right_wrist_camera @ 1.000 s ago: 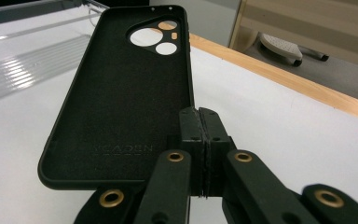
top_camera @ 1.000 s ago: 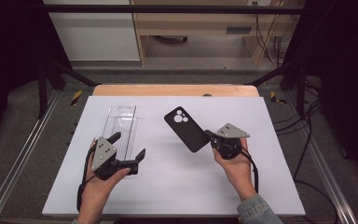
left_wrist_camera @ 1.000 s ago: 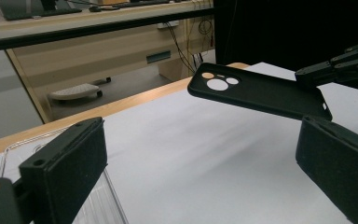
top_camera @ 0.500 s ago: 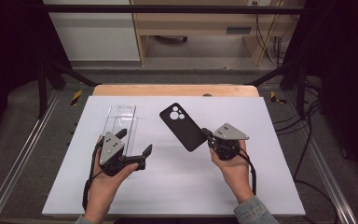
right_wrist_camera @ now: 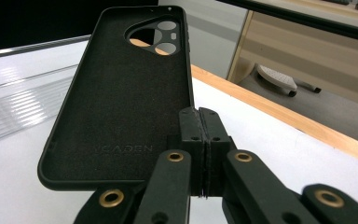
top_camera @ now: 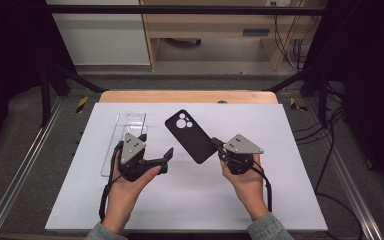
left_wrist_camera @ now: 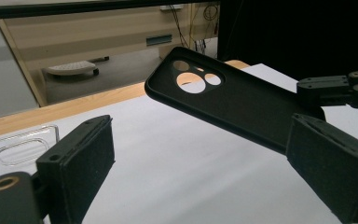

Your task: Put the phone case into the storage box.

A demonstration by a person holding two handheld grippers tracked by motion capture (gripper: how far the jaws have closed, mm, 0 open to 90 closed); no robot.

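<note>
A: Above the white table (top_camera: 280, 200), mid-scene, we see the black phone case (top_camera: 190, 135) held off the surface, inner side toward us. Right gripper (top_camera: 219, 148) is clamped on its near-right edge, jaws pressed together on the rim.

B: Long axis?

A: It runs from the right gripper up to the far left, camera cutout at the far end. We count one grip point only, so the far end hangs free.

B: Left gripper (top_camera: 156, 152)?

A: Jaws wide apart, holding nothing. It sits just left of the case's near end, jaws pointing right toward it. In the left gripper view the case crosses just past the right jaw, not between the two.

B: Hands?

A: Both forearms come in from the near edge, wrists low. We judge the left is nearest the free edge.

B: Anything else?

A: Clear case (top_camera: 125, 140) lies flat on the table at far left, untouched.
</note>
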